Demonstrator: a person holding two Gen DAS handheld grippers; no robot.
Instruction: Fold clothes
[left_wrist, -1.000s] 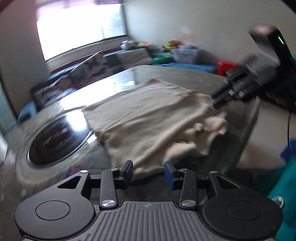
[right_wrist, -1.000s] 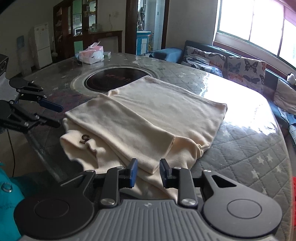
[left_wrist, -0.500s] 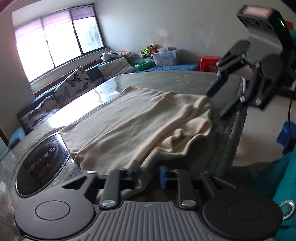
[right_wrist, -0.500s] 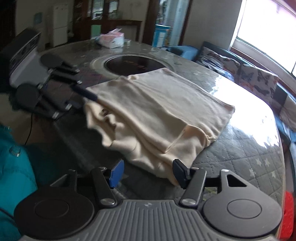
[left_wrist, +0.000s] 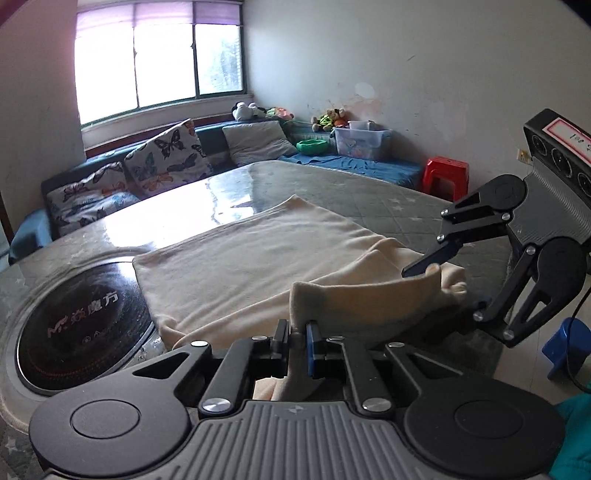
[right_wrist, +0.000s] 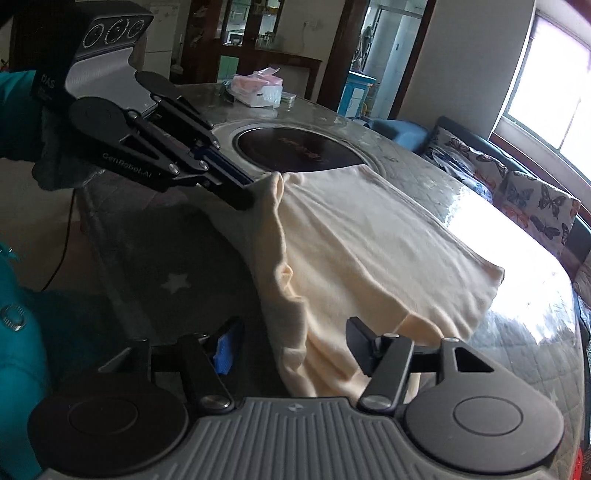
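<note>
The left gripper (left_wrist: 297, 338) is being held with its fingers pressed together on a raised fold of the cream garment (left_wrist: 258, 258), at the edge nearest the person; the pinched cloth is standing up in a ridge just ahead of the fingertips. The rest of the garment is lying flat on the bench (left_wrist: 332, 184), spreading away beyond the fingers toward the far side, with the dark round inset (left_wrist: 74, 325) just to its left.

The right gripper (right_wrist: 291, 345) is being held with its fingers spread wide, the near corner of the garment lying between them but not gripped (one finger appears to be touching the cloth in the left view).

For the fold to go well, the right fingers would need to be closed on the corner at the same level as the left pinch, so that the edge is lifted evenly and carried over without a twist; this is being judged from the stance alone.

Open bench is being left beyond and right of the garment. The bench edge is close below both grippers, so slack cloth could slide off there.
</note>
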